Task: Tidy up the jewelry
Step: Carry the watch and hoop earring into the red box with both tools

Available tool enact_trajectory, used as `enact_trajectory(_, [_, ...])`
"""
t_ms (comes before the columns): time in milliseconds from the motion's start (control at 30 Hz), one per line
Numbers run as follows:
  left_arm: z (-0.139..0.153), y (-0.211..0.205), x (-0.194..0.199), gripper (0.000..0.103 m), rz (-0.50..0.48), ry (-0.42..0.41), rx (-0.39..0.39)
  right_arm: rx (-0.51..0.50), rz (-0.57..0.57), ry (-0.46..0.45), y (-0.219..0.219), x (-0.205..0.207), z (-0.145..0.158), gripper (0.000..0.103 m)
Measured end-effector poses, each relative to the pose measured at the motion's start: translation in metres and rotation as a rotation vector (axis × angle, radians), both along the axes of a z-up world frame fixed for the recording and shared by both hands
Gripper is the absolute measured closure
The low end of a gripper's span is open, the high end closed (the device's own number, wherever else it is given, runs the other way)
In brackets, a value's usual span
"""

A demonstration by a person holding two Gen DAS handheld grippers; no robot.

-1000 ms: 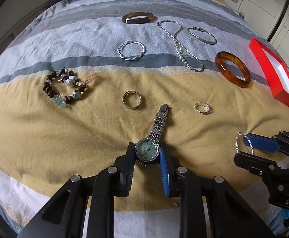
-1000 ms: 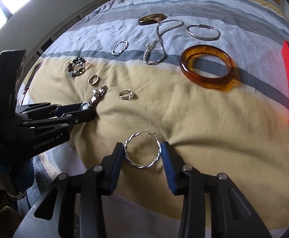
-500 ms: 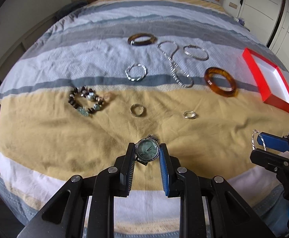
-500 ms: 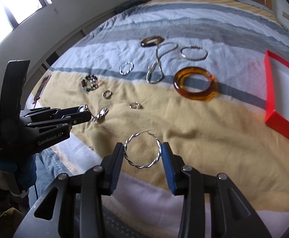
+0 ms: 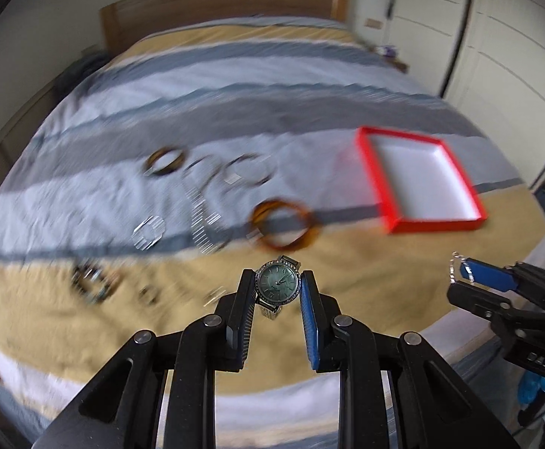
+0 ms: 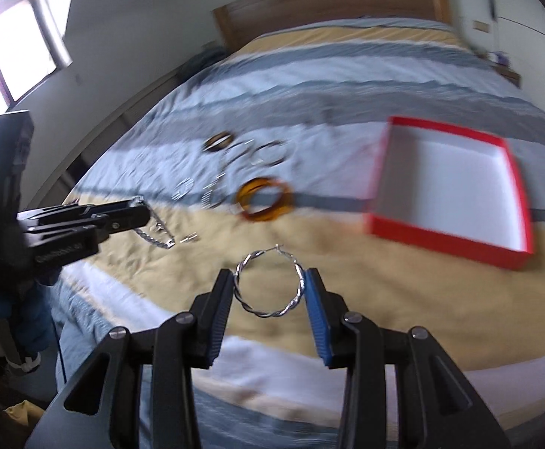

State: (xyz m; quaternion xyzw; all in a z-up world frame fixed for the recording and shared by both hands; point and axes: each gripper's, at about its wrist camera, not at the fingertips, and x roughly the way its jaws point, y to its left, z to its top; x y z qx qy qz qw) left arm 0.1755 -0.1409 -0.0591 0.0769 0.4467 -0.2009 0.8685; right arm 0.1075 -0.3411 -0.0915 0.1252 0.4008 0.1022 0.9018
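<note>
Left gripper was clamped on the green-faced wristwatch, band dangling below. Right gripper pinched a twisted silver hoop earring between its jaws. Both hung over the bed, the red box sitting at about 2 o'clock.

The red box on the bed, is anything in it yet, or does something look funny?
Nothing looks damaged. The shallow red box with a white inside holds nothing, lying askew to the bedspread's stripes. The left hand-held gripper pinches a silver watch with a green dial; the right hand-held gripper holds a twisted silver hoop earring.
</note>
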Motion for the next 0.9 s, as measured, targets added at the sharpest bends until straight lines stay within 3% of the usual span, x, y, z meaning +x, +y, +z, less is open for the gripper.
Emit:
enact_trajectory(200, [0.025,-0.090,0.032,0.080,-0.124,-0.022,-0.043,-0.025,-0.123,-0.022,-0.079,0.014,0.011,0.066])
enact_trajectory(400, [0.019,-0.168,0.068,0.080,-0.208,-0.005,-0.044,-0.052,-0.166,0.003,-0.132,0.057,-0.002,0.066])
enact_trajectory(633, [-0.047,-0.230,0.099,0.080,-0.261,0.104,0.023,-0.070,-0.153,0.101,-0.164,0.101,-0.053,0.066])
enact_trajectory(900, [-0.117,-0.241,0.107,0.080,-0.268,0.220,0.067,-0.137,-0.083,0.186,-0.165,0.119,-0.094,0.066])
